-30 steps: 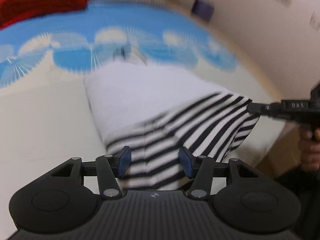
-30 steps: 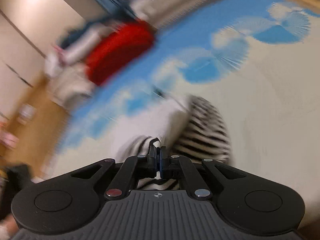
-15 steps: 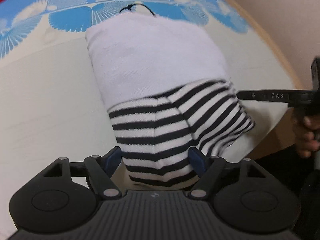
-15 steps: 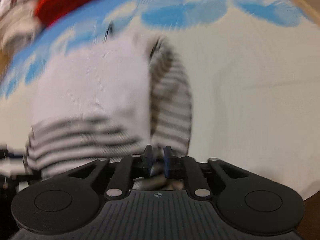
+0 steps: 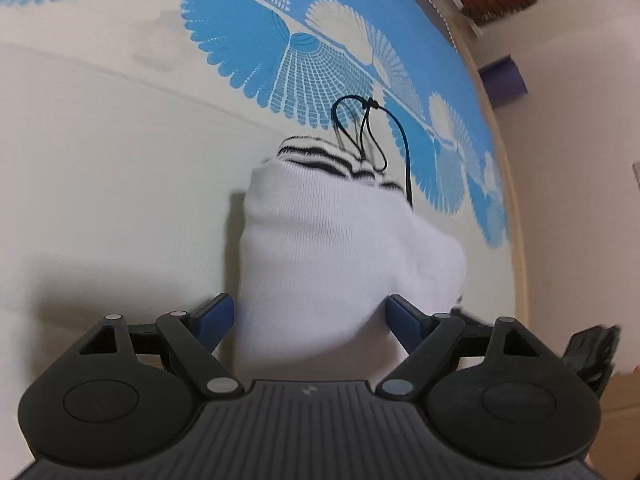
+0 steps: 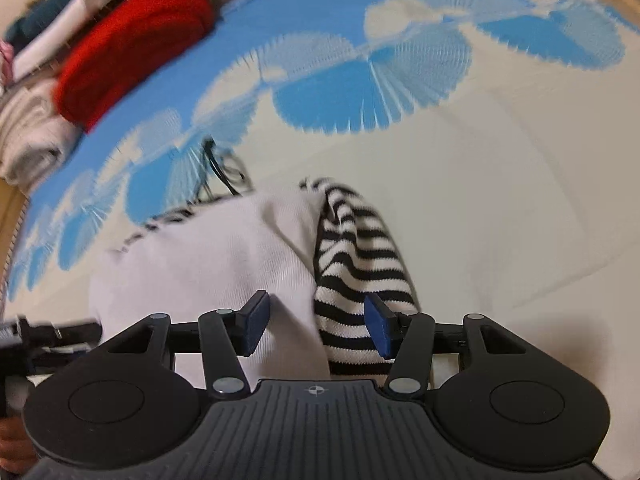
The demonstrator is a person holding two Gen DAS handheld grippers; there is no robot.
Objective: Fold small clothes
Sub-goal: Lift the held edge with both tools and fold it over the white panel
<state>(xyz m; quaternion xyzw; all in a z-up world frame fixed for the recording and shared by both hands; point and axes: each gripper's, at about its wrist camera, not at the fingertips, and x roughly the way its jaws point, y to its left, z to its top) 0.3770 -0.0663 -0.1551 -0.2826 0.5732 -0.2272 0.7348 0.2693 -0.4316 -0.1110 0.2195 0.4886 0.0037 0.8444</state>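
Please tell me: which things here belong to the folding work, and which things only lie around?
Belong to the job:
- white and striped garment
- left gripper, jaws open
- right gripper, jaws open

Just lying about:
- red cloth
- black cord
- blue patterned cover
- purple object

I could not read any text, label, brand or number in either view. I only saw a small emblem without letters on each gripper body, and it was too small to identify.
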